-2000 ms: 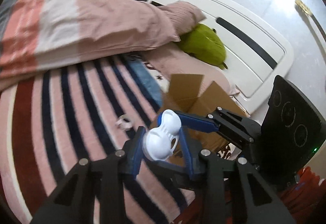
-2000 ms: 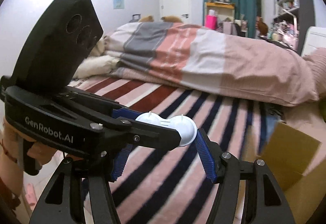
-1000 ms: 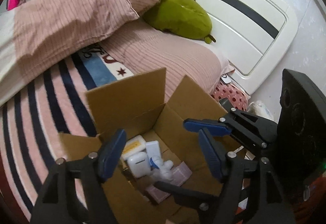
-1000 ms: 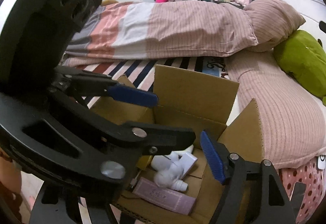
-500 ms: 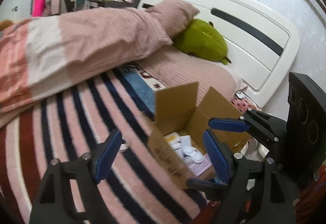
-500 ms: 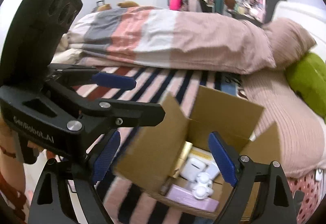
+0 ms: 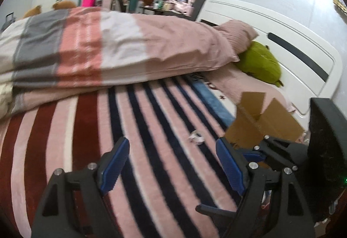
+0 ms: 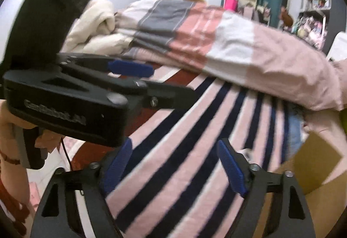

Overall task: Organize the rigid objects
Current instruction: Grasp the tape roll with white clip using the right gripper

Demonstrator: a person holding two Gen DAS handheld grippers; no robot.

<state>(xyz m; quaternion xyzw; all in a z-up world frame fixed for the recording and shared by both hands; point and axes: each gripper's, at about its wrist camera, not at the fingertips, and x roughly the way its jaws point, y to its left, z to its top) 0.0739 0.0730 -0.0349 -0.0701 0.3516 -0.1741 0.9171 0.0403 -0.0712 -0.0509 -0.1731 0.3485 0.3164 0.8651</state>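
My left gripper (image 7: 172, 152) hangs open over the striped blanket (image 7: 151, 129), with nothing between its blue pads. My right gripper (image 8: 174, 156) is beside it, also over the blanket; its jaws are closing on empty air. A small white object (image 7: 196, 138) lies on the blanket just ahead and right of the left gripper's fingers. The open cardboard box (image 7: 260, 125) stands at the right, near the headboard; its inside is hidden from here. The box's flap (image 8: 314, 164) fills the right edge of the right wrist view.
A folded pink, white and grey duvet (image 7: 108, 53) lies across the far side of the bed. A green plush (image 7: 260, 60) and a pillow (image 7: 236, 32) rest against the white headboard (image 7: 292, 43). A hand (image 8: 13, 121) holds the left gripper's handle.
Both grippers have swung left, away from above the open box, and now hang over the striped blanket. The box has slid to the right edge of both views, contents out of sight.
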